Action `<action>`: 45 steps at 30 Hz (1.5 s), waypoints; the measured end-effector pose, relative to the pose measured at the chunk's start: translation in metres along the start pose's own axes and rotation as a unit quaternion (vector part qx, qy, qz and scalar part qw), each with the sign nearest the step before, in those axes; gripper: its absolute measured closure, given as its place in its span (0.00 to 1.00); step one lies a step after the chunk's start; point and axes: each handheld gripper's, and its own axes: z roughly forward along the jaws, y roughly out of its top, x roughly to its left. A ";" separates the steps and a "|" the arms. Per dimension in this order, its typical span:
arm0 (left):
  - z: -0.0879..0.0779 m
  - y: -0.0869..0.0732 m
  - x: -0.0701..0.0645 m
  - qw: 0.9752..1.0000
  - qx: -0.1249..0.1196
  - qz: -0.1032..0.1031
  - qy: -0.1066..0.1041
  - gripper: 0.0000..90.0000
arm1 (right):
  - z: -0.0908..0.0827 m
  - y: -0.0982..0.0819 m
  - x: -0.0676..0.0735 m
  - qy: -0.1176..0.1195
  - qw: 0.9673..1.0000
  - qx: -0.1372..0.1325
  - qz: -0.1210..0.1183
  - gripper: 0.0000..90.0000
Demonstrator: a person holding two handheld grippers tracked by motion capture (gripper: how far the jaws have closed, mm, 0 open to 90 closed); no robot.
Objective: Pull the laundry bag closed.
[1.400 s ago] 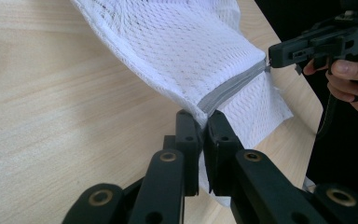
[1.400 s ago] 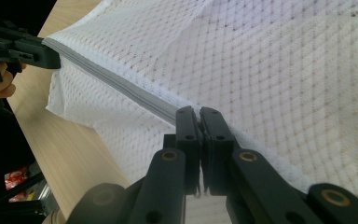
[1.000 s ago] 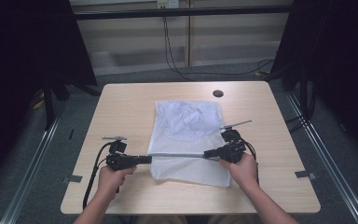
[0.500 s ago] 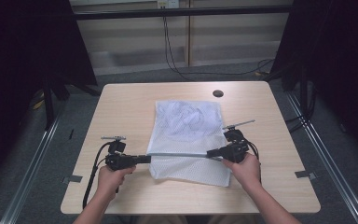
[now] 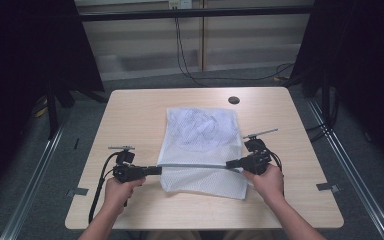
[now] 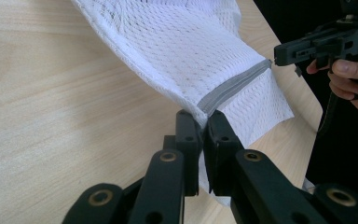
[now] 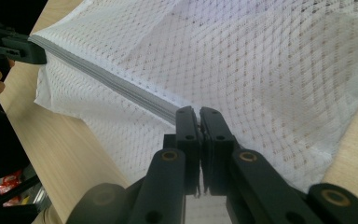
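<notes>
A white mesh bag [image 5: 202,145] with a grey zipper band [image 5: 192,164] lies in the middle of the wooden table [image 5: 130,110]. My left gripper [image 5: 158,170] is shut on the left end of the zipper band [image 6: 233,86], its jaws pinching the mesh [image 6: 186,51]. My right gripper [image 5: 228,163] is shut on the right end of the same band [image 7: 121,86], with mesh [image 7: 270,60] spread beyond its jaws. The band is pulled taut between the two grippers, lifted a little off the table. Crumpled white contents show through the bag's far half.
A dark round hole [image 5: 234,100] sits near the table's far right edge. Cables [image 5: 100,185] trail from the left gripper toward the near edge. Dark curtains and metal floor rails flank the table. Bare wood lies left and right of the bag.
The right gripper has shifted slightly toward the near edge, keeping the zipper band stretched. The left gripper has stayed put.
</notes>
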 end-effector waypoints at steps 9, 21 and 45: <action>0.000 0.000 0.000 1.000 0.000 0.001 -0.001 0.95 | -0.001 -0.001 -0.001 0.002 1.000 -0.002 0.003 0.97; -0.001 0.000 0.000 1.000 -0.001 0.000 0.000 0.95 | -0.003 -0.002 -0.002 -0.004 1.000 0.000 0.003 0.97; -0.002 0.000 0.000 1.000 -0.004 -0.003 0.001 0.95 | -0.007 -0.005 -0.008 -0.007 1.000 -0.001 0.005 0.97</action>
